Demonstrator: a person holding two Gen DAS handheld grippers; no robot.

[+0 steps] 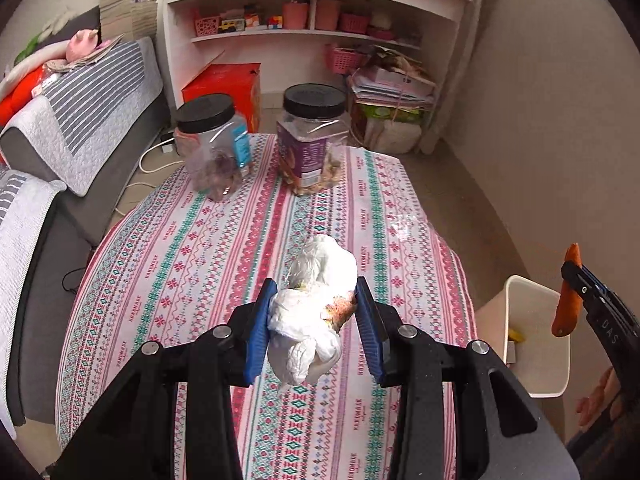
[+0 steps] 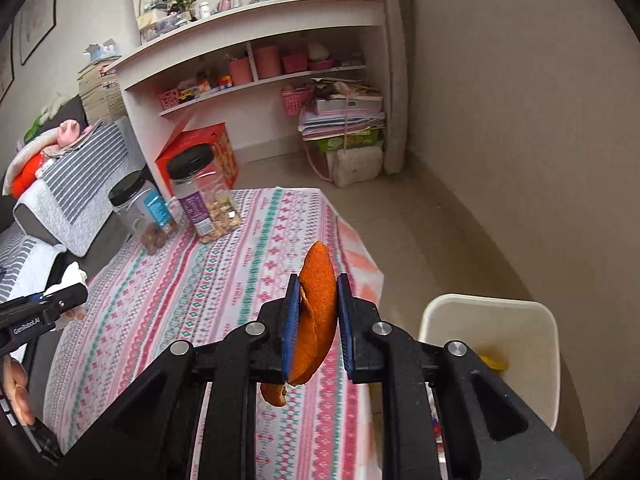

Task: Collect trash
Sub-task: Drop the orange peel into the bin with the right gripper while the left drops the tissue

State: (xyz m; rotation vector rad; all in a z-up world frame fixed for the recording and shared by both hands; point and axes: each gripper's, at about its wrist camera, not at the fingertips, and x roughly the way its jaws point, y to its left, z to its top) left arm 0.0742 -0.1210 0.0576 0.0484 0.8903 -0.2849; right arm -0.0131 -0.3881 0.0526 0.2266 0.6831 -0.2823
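Note:
My left gripper (image 1: 316, 312) is shut on a crumpled white tissue wad (image 1: 316, 308) with an orange stain, held above the patterned tablecloth (image 1: 200, 260). My right gripper (image 2: 318, 316) is shut on an orange peel (image 2: 316, 312), held upright above the table's right edge. The right gripper with the peel also shows in the left wrist view (image 1: 568, 296), above the cream trash bin (image 1: 536, 360). The bin (image 2: 492, 320) stands on the floor right of the table, with something yellow inside. The left gripper's tip shows at the left of the right wrist view (image 2: 44, 304).
Two clear jars with black lids (image 1: 212, 144) (image 1: 312, 136) stand at the table's far end. A grey sofa (image 1: 60, 140) runs along the left. A white shelf unit (image 1: 312, 40) and a red box (image 1: 228, 84) stand behind the table.

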